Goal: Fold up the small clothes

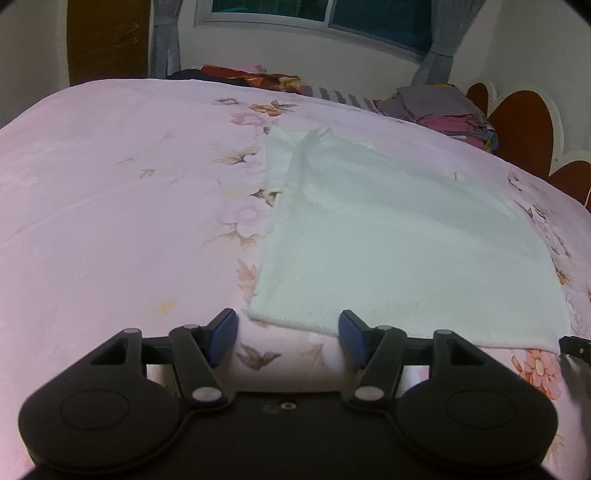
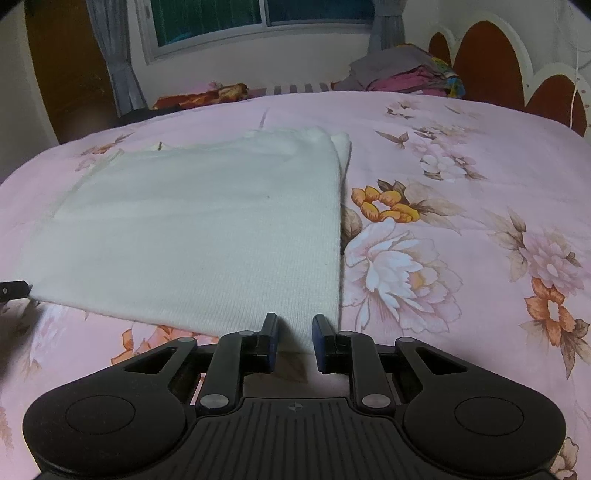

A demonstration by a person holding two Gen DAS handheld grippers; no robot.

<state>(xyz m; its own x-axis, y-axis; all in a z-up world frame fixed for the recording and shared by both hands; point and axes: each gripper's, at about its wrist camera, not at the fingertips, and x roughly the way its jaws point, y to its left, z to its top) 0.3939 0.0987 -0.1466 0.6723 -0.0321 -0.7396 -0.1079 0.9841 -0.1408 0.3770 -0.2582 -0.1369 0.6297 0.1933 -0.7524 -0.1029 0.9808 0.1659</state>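
Note:
A white knitted garment (image 1: 399,240) lies flat on the pink floral bedsheet (image 1: 110,206), folded into a rough rectangle. My left gripper (image 1: 287,332) is open at its near left corner, and the hem's edge lies between the blue pads (image 1: 221,334) without being pinched. In the right wrist view the same garment (image 2: 207,236) fills the left half. My right gripper (image 2: 295,338) sits at its near right corner, jaws narrowly apart, the cloth flat in the gap and not squeezed. Each gripper's tip shows at the edge of the other's view (image 1: 574,345) (image 2: 14,290).
A pile of grey and pink clothes (image 2: 406,72) sits at the far side by the red scalloped headboard (image 2: 487,55). A dark red patterned cloth (image 1: 255,79) lies at the bed's far edge under the window (image 1: 321,18). Bare sheet spreads left of the garment.

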